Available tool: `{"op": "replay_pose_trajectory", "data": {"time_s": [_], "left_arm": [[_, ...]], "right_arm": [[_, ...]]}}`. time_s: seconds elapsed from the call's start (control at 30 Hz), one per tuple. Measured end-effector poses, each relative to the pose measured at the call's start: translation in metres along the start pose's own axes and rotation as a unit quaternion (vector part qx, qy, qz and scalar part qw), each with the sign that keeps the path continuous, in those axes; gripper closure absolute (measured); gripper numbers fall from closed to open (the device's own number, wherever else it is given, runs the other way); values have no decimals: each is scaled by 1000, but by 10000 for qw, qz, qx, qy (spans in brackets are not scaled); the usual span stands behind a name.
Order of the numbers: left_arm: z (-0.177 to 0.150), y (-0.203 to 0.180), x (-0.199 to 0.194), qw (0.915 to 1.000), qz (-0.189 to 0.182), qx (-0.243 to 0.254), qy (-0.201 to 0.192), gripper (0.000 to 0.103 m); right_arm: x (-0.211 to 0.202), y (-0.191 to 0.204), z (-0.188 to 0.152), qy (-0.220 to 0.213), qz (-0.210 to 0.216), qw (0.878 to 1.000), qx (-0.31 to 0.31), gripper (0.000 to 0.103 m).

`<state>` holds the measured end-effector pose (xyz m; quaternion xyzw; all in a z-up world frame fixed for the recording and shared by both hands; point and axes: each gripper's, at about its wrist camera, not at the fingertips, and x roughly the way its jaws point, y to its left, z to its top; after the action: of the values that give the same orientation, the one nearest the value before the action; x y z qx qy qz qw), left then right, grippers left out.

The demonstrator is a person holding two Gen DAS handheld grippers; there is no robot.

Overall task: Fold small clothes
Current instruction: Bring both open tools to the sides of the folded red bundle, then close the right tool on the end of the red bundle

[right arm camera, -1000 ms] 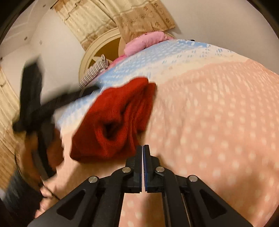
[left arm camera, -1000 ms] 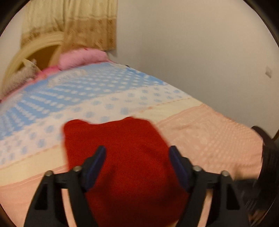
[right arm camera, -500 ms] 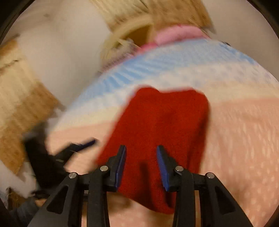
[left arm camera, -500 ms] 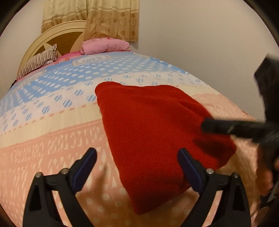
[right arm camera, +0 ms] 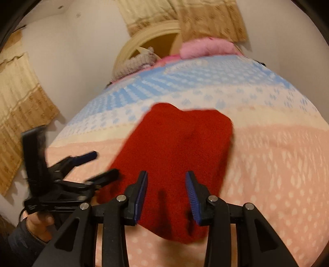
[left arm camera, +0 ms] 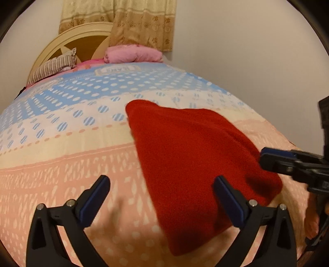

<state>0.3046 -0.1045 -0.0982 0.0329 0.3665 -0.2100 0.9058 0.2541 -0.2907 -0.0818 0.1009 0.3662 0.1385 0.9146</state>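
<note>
A folded red knit garment (left arm camera: 191, 156) lies flat on the bed's patterned cover (left arm camera: 67, 162); it also shows in the right wrist view (right arm camera: 174, 152). My left gripper (left arm camera: 162, 200) is open and empty, held above the garment's near left edge. My right gripper (right arm camera: 167, 195) is open and empty, just above the garment's near end. The right gripper (left arm camera: 292, 164) shows at the right edge of the left wrist view. The left gripper (right arm camera: 98, 166) shows at the left of the right wrist view, beside the garment.
A pink pillow (left arm camera: 133, 54) and a striped pillow (left arm camera: 53, 67) lie at the headboard (left arm camera: 67, 41). Curtains (left arm camera: 131, 18) hang behind. A plain wall (left arm camera: 246, 51) runs along the bed's right side. The peach part of the cover (right arm camera: 277, 174) spreads to the right.
My right gripper went from shut to open and swung over the garment's near end. The garment now lies flat. My left gripper drew back and to the left of it.
</note>
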Motion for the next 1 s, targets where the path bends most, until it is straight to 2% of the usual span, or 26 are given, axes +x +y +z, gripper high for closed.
{"op": "replay_pose_trajectory", "data": {"time_s": [0.07, 0.23, 0.37, 0.5, 0.73, 1.0], "left_arm": [[-1, 1, 7, 9999, 124, 57, 91, 0], [-7, 7, 14, 9997, -106, -116, 187, 0], [-13, 3, 23, 9989, -296, -92, 345, 0], [-18, 5, 24, 9988, -370, -178, 283, 0], [-21, 6, 22, 9987, -379, -232, 229, 0], [-20, 7, 22, 9985, -396, -291, 260, 0]], "right_arm": [[7, 5, 3, 91, 87, 9999, -104, 63], [27, -10, -11, 445, -3, 9990, -18, 63], [22, -21, -22, 380, 7, 9993, 18, 63], [25, -27, -28, 352, 101, 9993, 4, 63], [22, -18, -38, 52, 0, 9999, -113, 63], [20, -24, -33, 175, 260, 9995, 100, 60]]}}
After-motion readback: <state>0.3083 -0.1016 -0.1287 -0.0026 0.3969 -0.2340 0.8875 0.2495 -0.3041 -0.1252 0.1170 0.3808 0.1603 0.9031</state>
